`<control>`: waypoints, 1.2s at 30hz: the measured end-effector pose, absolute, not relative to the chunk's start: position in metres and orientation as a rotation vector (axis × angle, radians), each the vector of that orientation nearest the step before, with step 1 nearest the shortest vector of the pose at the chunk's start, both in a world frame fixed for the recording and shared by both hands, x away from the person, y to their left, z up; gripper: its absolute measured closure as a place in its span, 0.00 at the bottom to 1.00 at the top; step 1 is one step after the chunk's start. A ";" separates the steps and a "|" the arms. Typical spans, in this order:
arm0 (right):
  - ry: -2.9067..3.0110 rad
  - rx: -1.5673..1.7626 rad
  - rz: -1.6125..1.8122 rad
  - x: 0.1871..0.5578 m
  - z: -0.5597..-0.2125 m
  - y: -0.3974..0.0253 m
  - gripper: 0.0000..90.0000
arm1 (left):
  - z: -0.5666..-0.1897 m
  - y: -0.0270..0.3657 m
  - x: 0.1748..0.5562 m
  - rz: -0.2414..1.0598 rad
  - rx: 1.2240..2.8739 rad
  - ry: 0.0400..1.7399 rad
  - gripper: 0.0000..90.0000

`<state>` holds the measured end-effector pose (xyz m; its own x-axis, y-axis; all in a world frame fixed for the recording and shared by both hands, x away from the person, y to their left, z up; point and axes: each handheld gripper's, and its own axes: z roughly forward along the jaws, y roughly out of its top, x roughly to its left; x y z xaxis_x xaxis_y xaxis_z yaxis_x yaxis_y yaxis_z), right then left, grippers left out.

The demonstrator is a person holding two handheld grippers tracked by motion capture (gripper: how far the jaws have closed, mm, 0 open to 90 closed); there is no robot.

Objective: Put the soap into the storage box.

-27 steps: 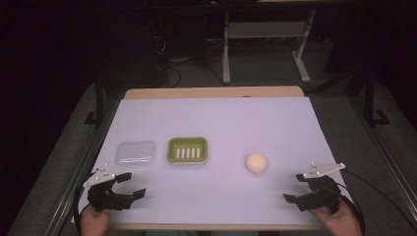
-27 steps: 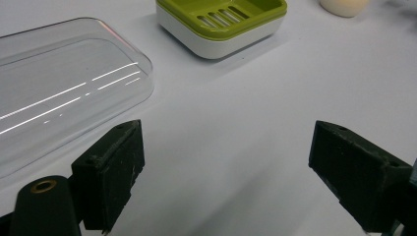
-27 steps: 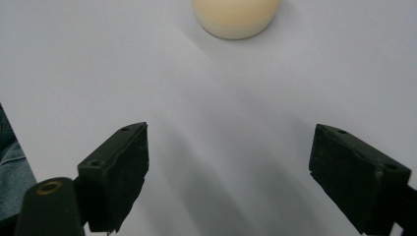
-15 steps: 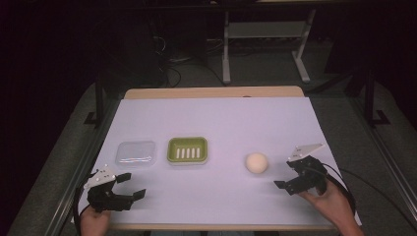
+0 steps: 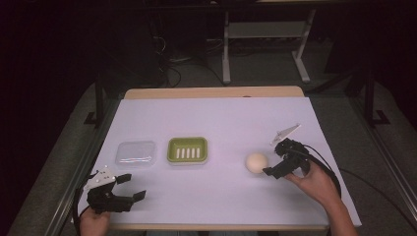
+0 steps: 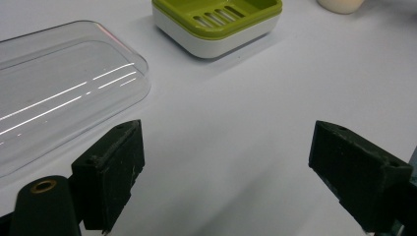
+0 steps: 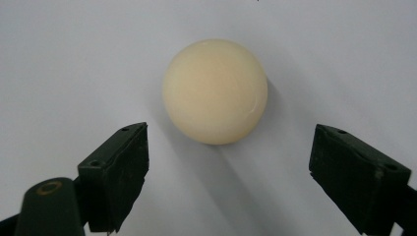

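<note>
A round cream soap point(image 5: 256, 162) lies on the white table cover right of centre. My right gripper point(image 5: 274, 159) sits just to its right, open, jaws pointing at it. In the right gripper view the soap point(image 7: 215, 91) lies a little ahead of the open right gripper point(image 7: 228, 183), not between the jaws. A green slotted soap dish point(image 5: 187, 150) stands at mid-table, with a clear plastic lid point(image 5: 135, 154) to its left. My left gripper point(image 5: 132, 187) rests open near the front left edge. From the left gripper point(image 6: 228, 183), the lid point(image 6: 54, 93) and dish point(image 6: 216, 22) lie ahead.
The white cover point(image 5: 216, 123) spans the wooden table, with bare room behind the dish and along the front. A metal stand point(image 5: 265, 44) and cables are on the floor beyond the far edge. The soap's edge point(image 6: 341, 4) peeks in at the top right of the left gripper view.
My right gripper has moved forward and left from the front right corner up to the soap. The left gripper has stayed in place.
</note>
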<state>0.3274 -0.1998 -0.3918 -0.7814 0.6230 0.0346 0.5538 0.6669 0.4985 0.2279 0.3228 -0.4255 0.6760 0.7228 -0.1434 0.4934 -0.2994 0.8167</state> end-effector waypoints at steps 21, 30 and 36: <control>2.868 0.964 0.560 0.363 -0.406 -0.156 0.18 | -0.426 0.324 0.229 0.331 2.006 0.936 0.14; 2.909 0.968 0.482 0.365 -0.415 -0.148 0.23 | -0.426 0.324 0.230 0.333 2.004 0.937 0.14; 2.902 0.949 0.444 0.366 -0.417 -0.143 0.26 | -0.426 0.325 0.230 0.334 1.996 0.948 0.14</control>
